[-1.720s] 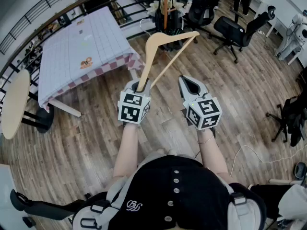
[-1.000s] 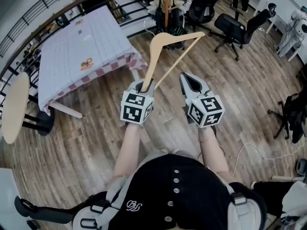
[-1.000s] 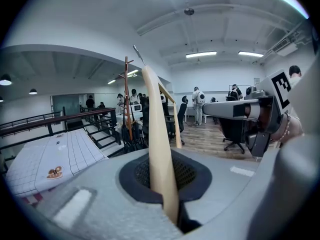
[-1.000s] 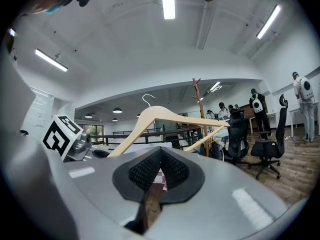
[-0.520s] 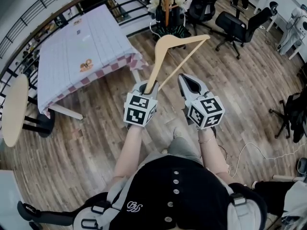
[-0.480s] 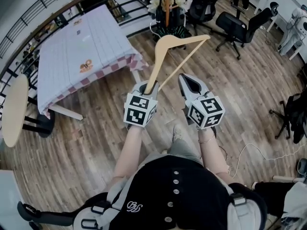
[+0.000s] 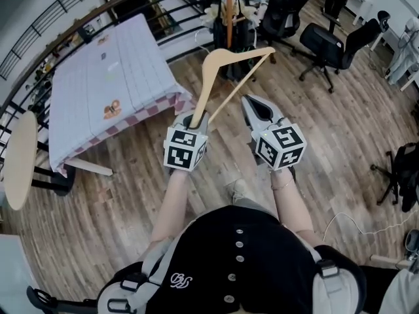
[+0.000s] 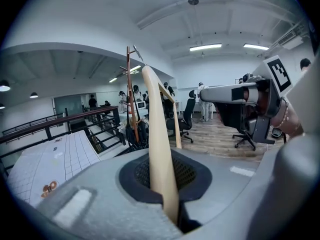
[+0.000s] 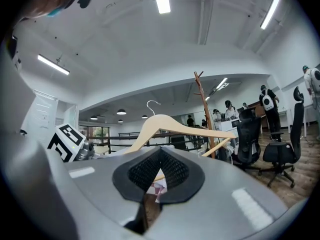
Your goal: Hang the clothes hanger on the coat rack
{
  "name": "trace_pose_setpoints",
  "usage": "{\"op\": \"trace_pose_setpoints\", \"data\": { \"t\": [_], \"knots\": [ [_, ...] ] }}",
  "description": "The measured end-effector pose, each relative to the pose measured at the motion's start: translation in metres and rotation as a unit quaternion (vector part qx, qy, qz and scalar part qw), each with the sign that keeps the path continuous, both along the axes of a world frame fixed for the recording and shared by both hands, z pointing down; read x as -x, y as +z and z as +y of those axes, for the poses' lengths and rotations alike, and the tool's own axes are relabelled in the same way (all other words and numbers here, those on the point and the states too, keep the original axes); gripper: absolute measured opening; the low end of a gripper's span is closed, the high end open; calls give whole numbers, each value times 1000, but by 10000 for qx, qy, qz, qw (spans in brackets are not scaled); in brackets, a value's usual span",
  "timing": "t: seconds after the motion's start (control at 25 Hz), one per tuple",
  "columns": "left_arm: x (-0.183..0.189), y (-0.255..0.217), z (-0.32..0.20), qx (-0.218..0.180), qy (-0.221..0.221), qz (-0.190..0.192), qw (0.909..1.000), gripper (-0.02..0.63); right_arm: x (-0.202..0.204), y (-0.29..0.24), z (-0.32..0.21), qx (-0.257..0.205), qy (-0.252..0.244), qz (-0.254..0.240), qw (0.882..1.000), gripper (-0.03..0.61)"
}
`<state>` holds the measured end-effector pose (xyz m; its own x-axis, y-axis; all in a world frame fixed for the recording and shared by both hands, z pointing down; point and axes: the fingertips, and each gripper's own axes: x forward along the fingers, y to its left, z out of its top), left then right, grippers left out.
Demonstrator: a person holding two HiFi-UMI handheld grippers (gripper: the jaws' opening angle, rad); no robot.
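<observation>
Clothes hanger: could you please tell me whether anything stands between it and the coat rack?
Nothing visible does: only open floor separates the clothes hanger, shut in the left hand-held gripper, from the coat rack ahead.

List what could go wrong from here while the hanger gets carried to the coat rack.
1. The left gripper clamps the wooden hanger only by the end of one arm, so it could swivel or slip in the jaws.
2. Its thin wire hook sits far from the grip, so aiming it onto a peg of the coat rack may be hard.
3. The right gripper holds nothing, so it isn't steadying the hanger.
</observation>
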<state>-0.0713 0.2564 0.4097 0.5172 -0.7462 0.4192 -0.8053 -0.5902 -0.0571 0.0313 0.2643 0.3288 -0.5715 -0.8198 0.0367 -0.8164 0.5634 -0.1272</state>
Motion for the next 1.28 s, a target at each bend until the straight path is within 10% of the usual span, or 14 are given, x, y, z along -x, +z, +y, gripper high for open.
{"op": "trace_pose_setpoints", "data": {
  "t": [1.28],
  "knots": [
    [-4, 32, -212, 209, -905, 116, 9956, 5, -30, 35, -231, 348, -429, 166, 9983, 0]
  ]
}}
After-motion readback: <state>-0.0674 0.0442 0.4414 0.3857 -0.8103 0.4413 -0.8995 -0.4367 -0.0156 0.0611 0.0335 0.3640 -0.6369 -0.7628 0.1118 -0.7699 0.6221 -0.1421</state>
